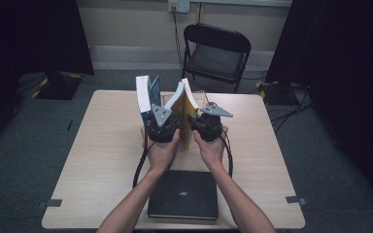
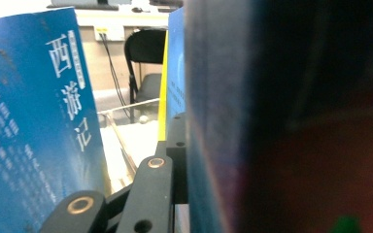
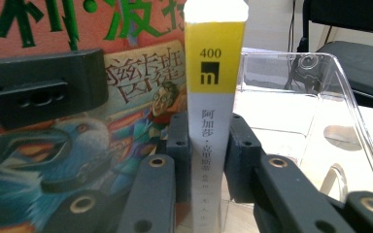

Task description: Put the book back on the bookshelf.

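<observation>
The right gripper (image 3: 209, 160) is clamped on the spine of a thin yellow book (image 3: 212, 97), one pad on each side of it, and holds that book upright; in the high view this gripper (image 1: 194, 120) sits just past table centre, toward 1 o'clock, with the yellow book (image 1: 188, 104) leaning against it. The left gripper (image 1: 164, 127) is right beside it at 9 o'clock, the two almost touching, and its jaws are closed on the picture-cover book (image 2: 281, 121), whose dark blurred cover stands at 3 o'clock against the inner jaw in the left gripper view. That same book (image 3: 77, 97) stands at 9 o'clock of the yellow one in the right gripper view, its cover showing green lettering and a painted figure. A blue book (image 2: 34, 126) with white characters stands upright at 9 o'clock of the left gripper, apart from the others; in the high view it (image 1: 146, 94) rises at 11 o'clock of the grippers. A clear bookstand (image 3: 330, 111) sits behind the books at 2 o'clock. A black book (image 1: 183, 193) lies flat at 6 o'clock on the table (image 1: 97, 145), between the forearms. A folding chair (image 1: 216, 53) stands beyond the far edge at 12 o'clock.
</observation>
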